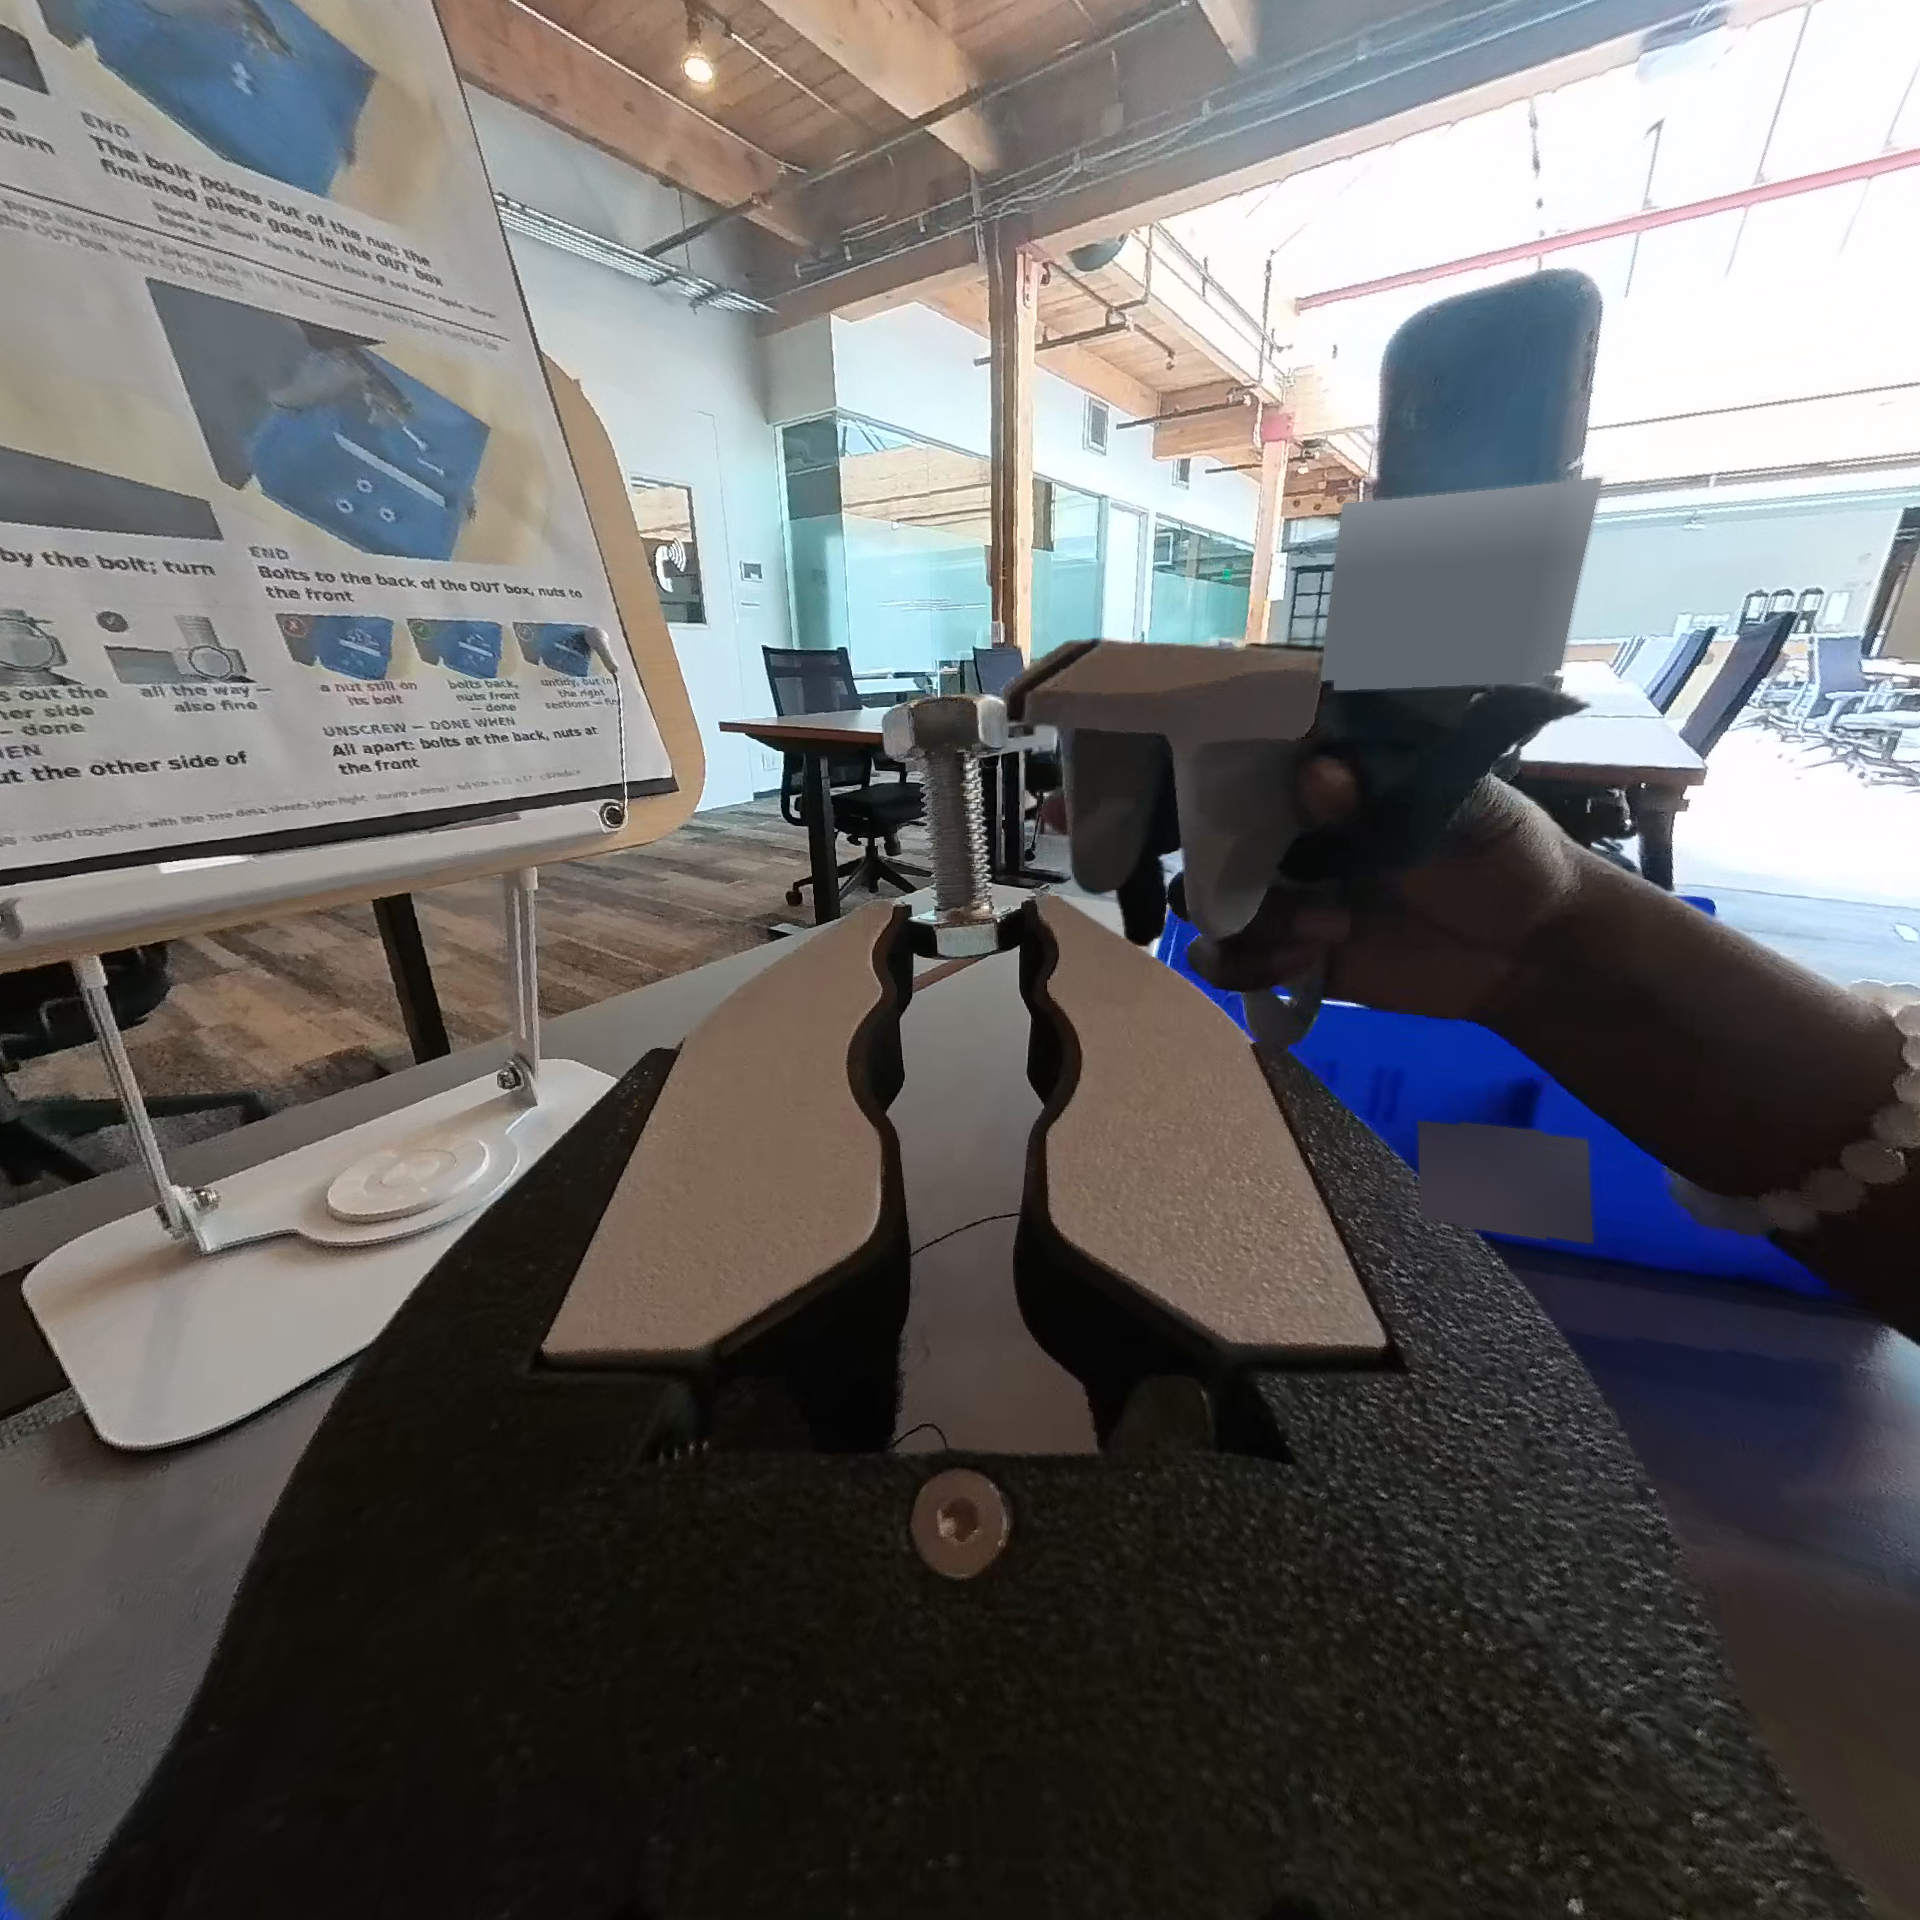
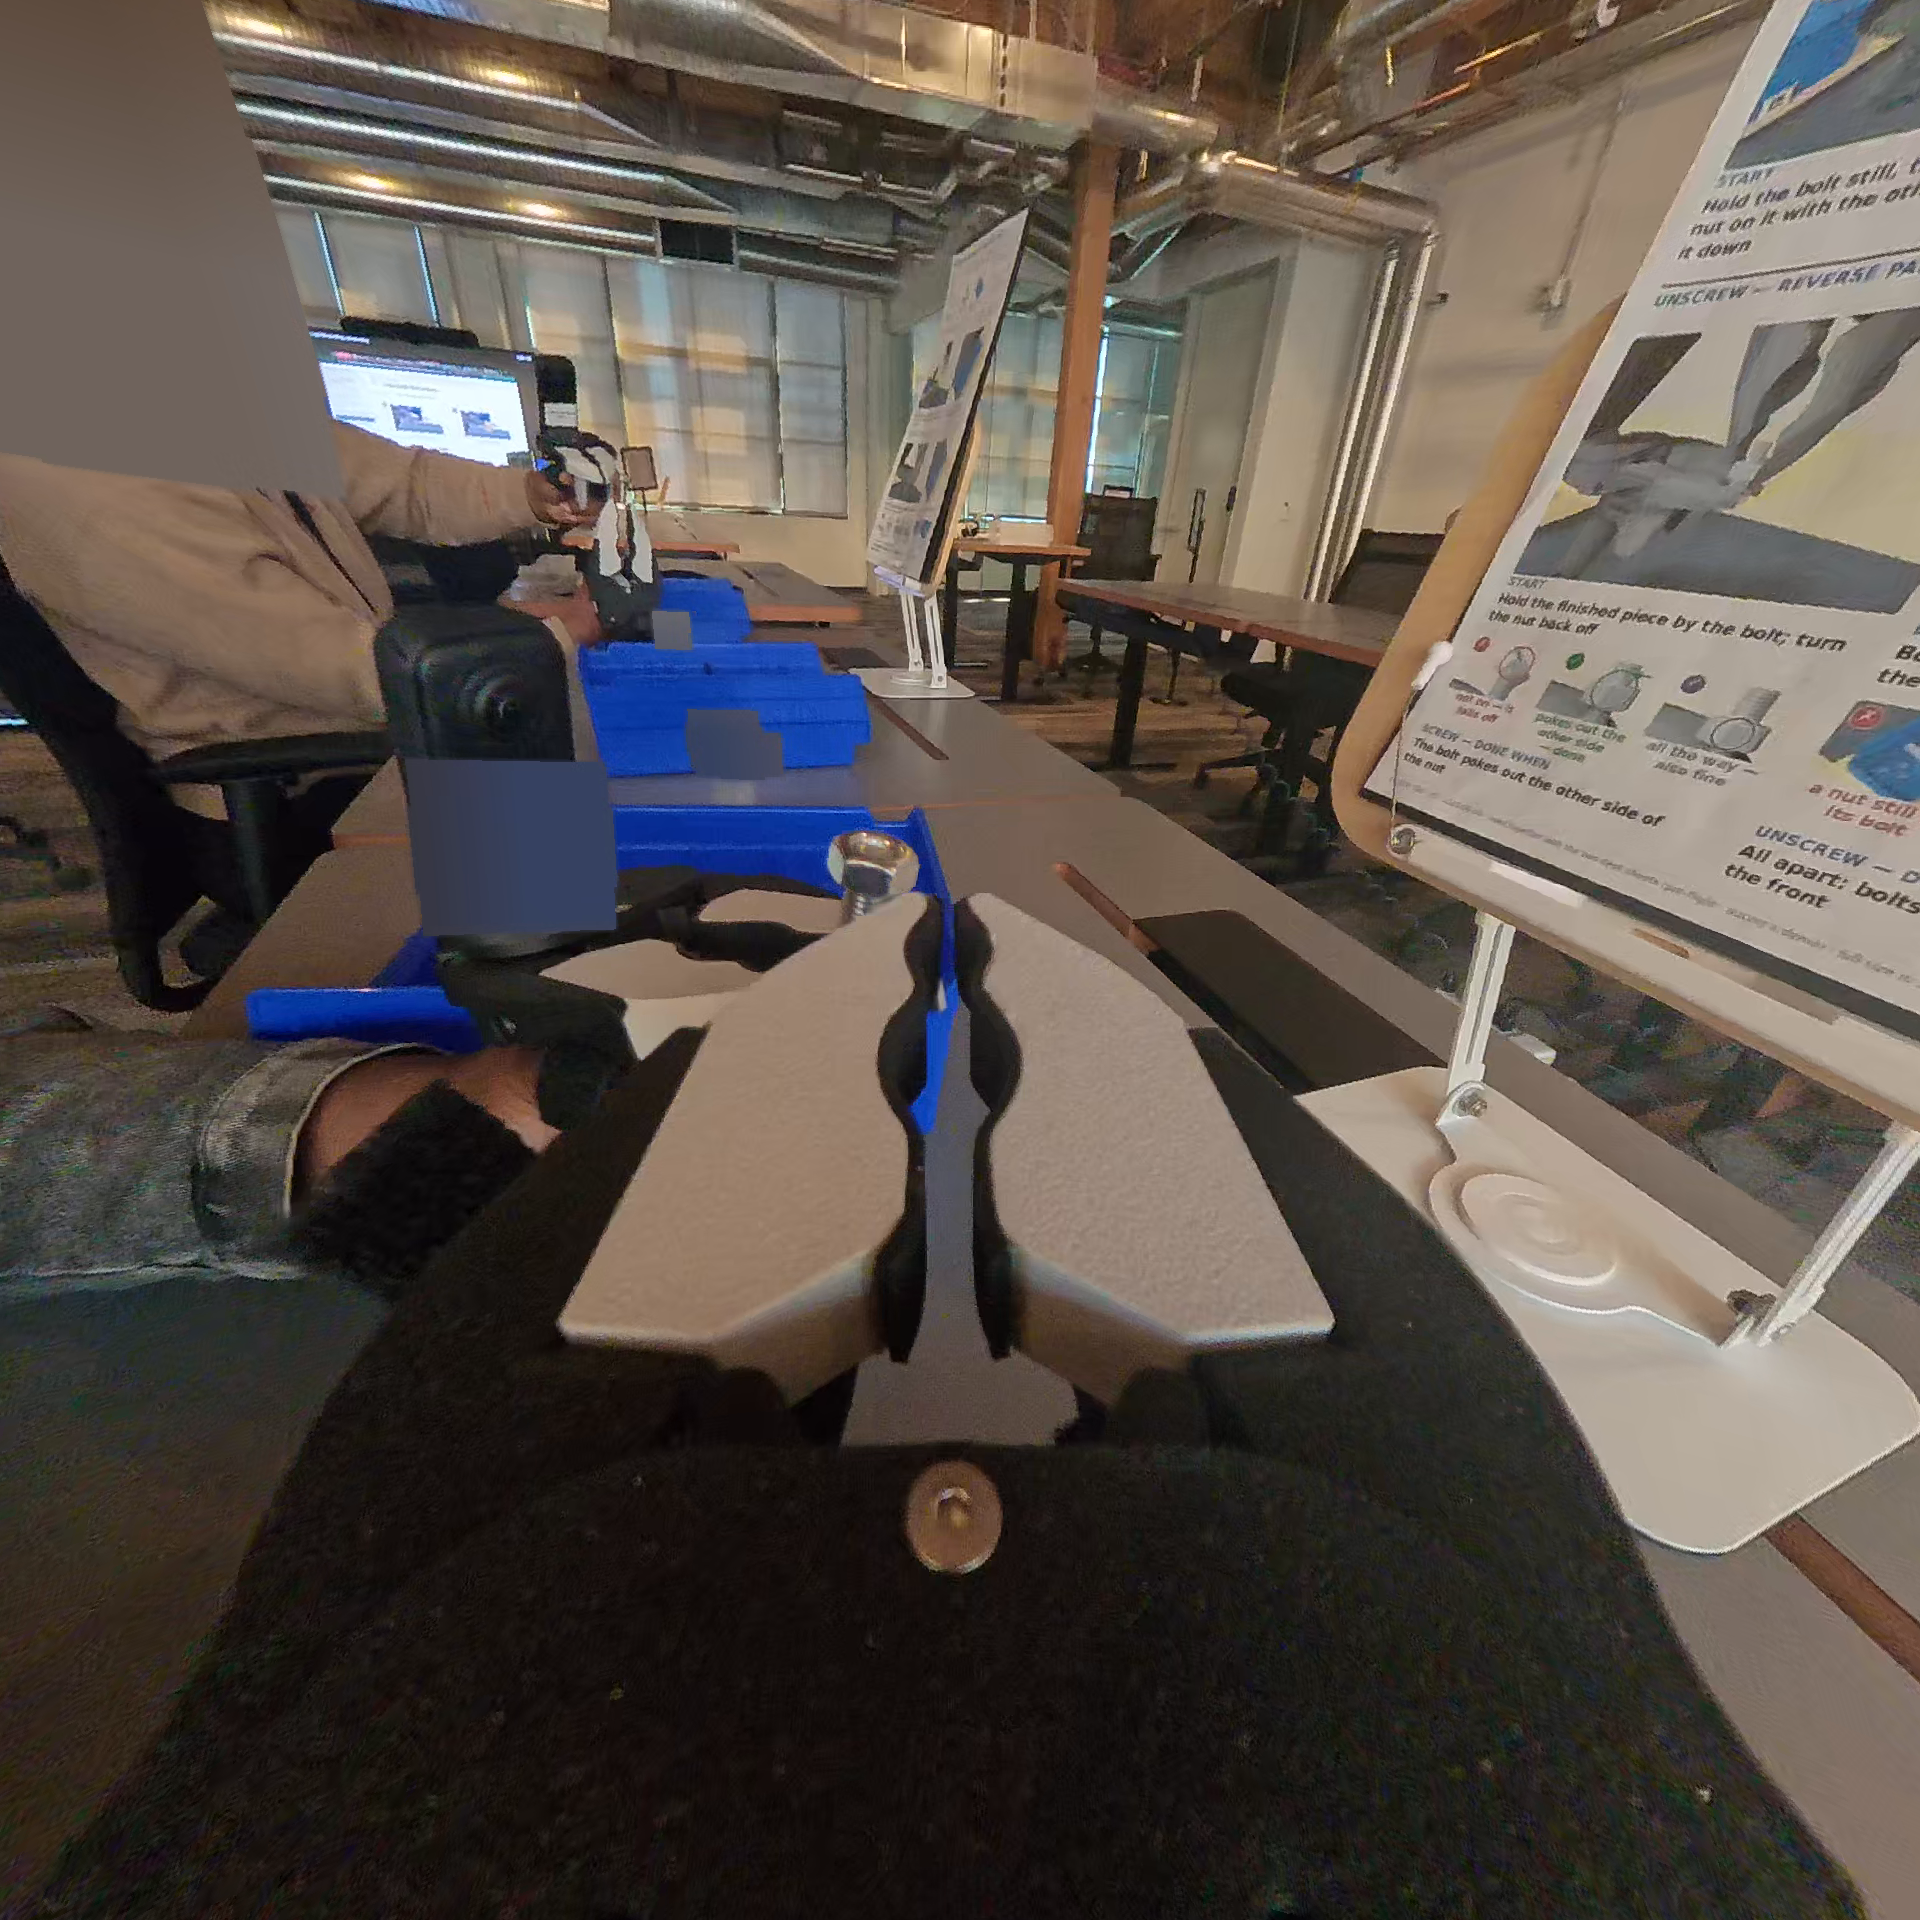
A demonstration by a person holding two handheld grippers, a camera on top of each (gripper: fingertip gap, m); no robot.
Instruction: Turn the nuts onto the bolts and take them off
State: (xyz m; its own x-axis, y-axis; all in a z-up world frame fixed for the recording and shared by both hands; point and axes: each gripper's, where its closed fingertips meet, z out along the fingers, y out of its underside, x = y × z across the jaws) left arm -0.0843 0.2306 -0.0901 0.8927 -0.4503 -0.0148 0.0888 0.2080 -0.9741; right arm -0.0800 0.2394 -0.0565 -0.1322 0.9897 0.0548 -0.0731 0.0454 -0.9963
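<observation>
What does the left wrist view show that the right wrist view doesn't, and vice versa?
Left wrist only: the nut, pinched in the left gripper, low on the upright bolt. Right wrist only: a second person working at farther blue bins, and a monitor. Both: the bolt's head, the near blue bin, and an instruction sheet on its stand.

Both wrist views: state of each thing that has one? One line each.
left gripper: shut on the nut, fingertips only
nut: threaded on the low end of the bolt, clamped
bolt: upright, head on top
right gripper: shut, holding nothing, beside the bolt head
blue bin: open-topped, behind the grippers
instruction stand: upright, sheet clipped on
</observation>
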